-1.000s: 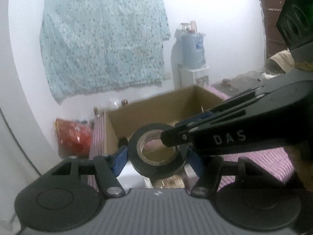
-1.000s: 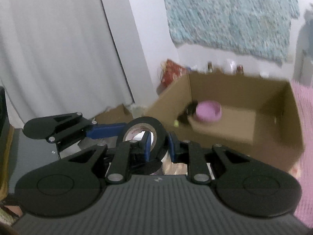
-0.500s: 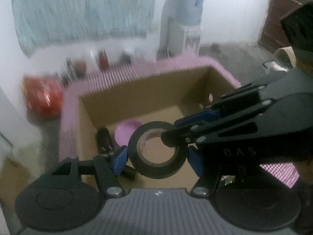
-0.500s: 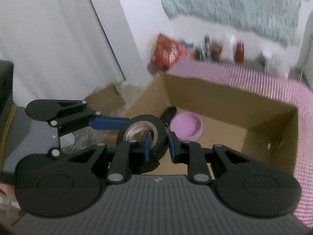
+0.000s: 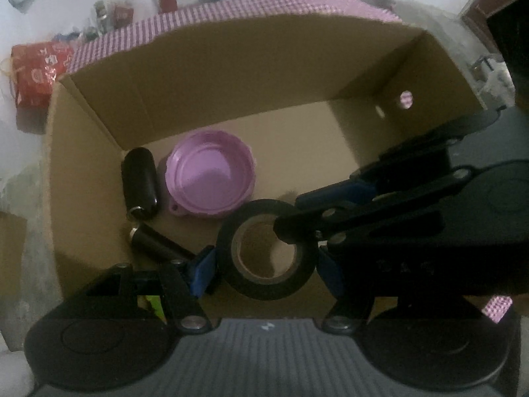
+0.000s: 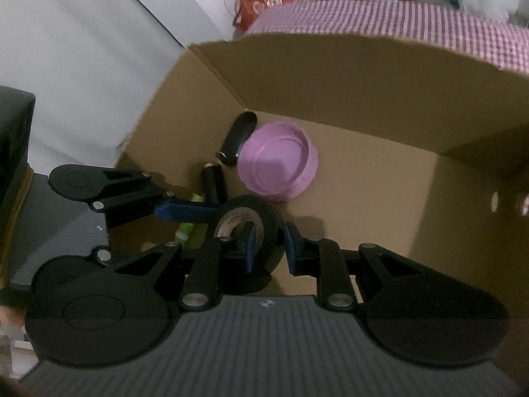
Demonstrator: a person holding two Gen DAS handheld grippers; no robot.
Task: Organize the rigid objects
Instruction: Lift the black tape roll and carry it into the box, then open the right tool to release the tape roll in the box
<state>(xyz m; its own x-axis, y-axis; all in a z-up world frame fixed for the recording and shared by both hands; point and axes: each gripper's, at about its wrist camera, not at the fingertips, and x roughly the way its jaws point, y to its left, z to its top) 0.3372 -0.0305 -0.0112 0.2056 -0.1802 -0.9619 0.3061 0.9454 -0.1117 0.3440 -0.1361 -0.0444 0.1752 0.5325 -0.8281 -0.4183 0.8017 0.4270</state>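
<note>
Item: black ring-shaped roll of electrical tape (image 5: 266, 249), cardboard core showing, held above the open brown cardboard box (image 5: 231, 76). My left gripper (image 5: 264, 269) has its jaws clamped across the roll's outer sides; my right gripper (image 6: 268, 243) has its jaws pinched on the roll's wall. In the box: round pink plastic lid (image 5: 210, 178) and two black cylinders (image 5: 139, 183).

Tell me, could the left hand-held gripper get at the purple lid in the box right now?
Probably not yet. The left hand-held gripper is shut on the black tape roll, which the right hand-held gripper also pinches. The box is open-topped above the purple lid.
</note>
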